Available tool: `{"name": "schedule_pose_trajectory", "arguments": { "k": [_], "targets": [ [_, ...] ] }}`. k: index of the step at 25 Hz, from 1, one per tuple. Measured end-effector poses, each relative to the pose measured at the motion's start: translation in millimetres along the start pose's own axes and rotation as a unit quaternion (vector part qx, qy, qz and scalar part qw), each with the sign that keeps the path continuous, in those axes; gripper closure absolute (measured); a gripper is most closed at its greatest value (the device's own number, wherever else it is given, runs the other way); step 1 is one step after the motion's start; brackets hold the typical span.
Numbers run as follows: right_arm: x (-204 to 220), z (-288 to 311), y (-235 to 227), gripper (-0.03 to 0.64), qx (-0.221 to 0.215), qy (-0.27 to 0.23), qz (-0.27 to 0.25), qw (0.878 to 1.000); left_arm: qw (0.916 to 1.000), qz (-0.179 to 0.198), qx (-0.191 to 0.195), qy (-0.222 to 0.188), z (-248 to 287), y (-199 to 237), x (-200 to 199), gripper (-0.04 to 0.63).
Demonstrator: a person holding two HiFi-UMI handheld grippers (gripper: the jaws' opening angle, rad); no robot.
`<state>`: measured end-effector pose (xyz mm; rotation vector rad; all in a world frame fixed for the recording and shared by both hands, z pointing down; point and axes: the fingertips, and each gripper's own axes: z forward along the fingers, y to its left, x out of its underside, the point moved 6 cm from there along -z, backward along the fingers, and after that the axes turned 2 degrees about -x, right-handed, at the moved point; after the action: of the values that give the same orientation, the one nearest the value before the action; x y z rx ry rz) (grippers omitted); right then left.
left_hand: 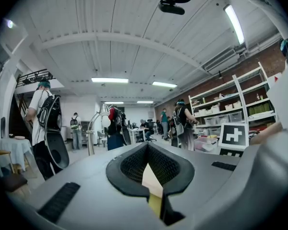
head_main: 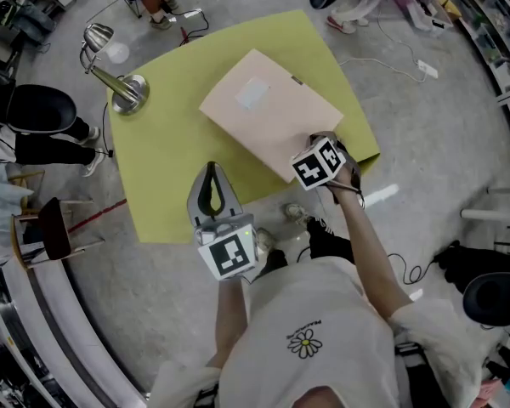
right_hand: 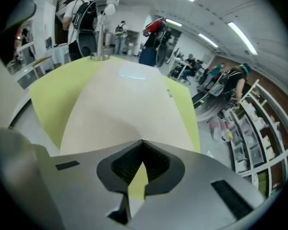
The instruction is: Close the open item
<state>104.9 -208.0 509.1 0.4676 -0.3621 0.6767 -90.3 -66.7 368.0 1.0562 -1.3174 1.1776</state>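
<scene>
A flat beige folder (head_main: pixel 268 109) lies closed on the yellow-green table (head_main: pixel 161 160), turned at an angle. My right gripper (head_main: pixel 317 140) sits at the folder's near right corner, jaws shut with nothing between them. In the right gripper view the folder (right_hand: pixel 125 104) spreads out just beyond the closed tips of the right gripper (right_hand: pixel 142 142). My left gripper (head_main: pixel 210 170) hovers over the table's near edge, a little short of the folder, also shut and empty. In the left gripper view the left gripper (left_hand: pixel 147 145) points up across the room.
A silver desk lamp (head_main: pixel 119 79) stands at the table's far left corner. Black chairs (head_main: pixel 38 109) and a wooden stool (head_main: pixel 51 228) are on the left. Cables (head_main: pixel 391 62) run over the floor. Shelving (head_main: pixel 493 24) lines the right, and people stand around.
</scene>
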Motion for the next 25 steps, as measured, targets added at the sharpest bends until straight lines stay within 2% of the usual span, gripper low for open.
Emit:
{"name": "schedule_pose_trajectory", "arguments": {
  "k": [2,4,7,12,15,18,22,25],
  "targets": [
    [-4,1,-6,0.604,-0.049,0.023,0.000,0.999,1.0000,-0.002,-0.001,-0.002,1,0,0,0.581],
    [-3,1,-13,0.604,-0.081,0.048,0.032,0.995,1.0000,-0.002,0.000,-0.004,1,-1,-1,0.581],
    [2,-1,-22,0.604,-0.090,0.102,0.069,0.988,1.0000,0.001,-0.002,-0.004,2,0,0,0.581],
    [-4,0,-23,0.604,-0.109,0.135,0.043,0.984,0.9999,0.000,-0.012,0.003,2,7,3,0.581],
    [-14,5,-16,0.604,-0.131,0.118,0.008,0.984,0.9998,0.002,-0.018,0.008,3,12,6,0.581],
    [-18,5,-17,0.604,-0.138,0.117,0.000,0.984,0.9998,0.008,-0.018,0.009,5,13,7,0.581],
    [-31,-8,-19,0.604,-0.121,0.100,-0.006,0.988,0.9998,-0.001,-0.020,0.008,8,14,5,0.581],
    [-54,-28,-14,0.604,-0.106,0.062,-0.031,0.992,0.9998,0.003,-0.018,0.010,9,16,9,0.581]
  ]
}}
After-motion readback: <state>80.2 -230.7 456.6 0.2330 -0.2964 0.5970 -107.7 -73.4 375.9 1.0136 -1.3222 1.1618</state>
